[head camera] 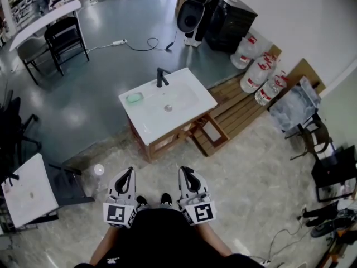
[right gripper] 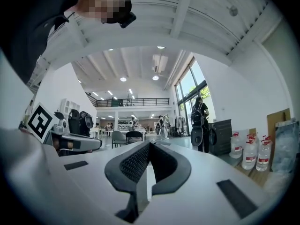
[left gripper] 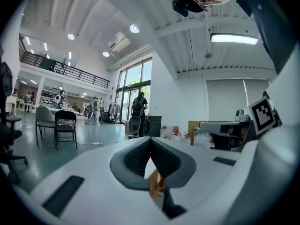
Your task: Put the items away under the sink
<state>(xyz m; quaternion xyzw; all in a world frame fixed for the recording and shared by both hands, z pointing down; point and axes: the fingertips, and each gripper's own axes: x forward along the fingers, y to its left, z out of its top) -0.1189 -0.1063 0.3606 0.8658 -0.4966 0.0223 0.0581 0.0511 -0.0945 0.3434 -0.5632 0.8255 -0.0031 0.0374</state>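
A white sink [head camera: 177, 106] with a black faucet [head camera: 162, 77] and a green soap dish [head camera: 134, 97] tops a wooden cabinet [head camera: 162, 143] in the middle of the head view. A cabinet door [head camera: 212, 132] lies open on the cabinet's right side. Both grippers are held side by side in front of the cabinet, some way short of it. My left gripper [head camera: 130, 172] [left gripper: 150, 139] is shut with nothing in it. My right gripper [head camera: 183, 171] [right gripper: 149, 144] is shut and empty too. A small clear round item [head camera: 99, 170] sits on the floor left of the left gripper.
A wooden pallet [head camera: 240, 108] with large water jugs [head camera: 257, 71] lies right of the sink. A white table [head camera: 25, 191] and dark stand [head camera: 70, 183] are at the near left. Chairs [head camera: 64, 38], a floor cable [head camera: 139, 43] and a standing person [head camera: 195, 10] are beyond.
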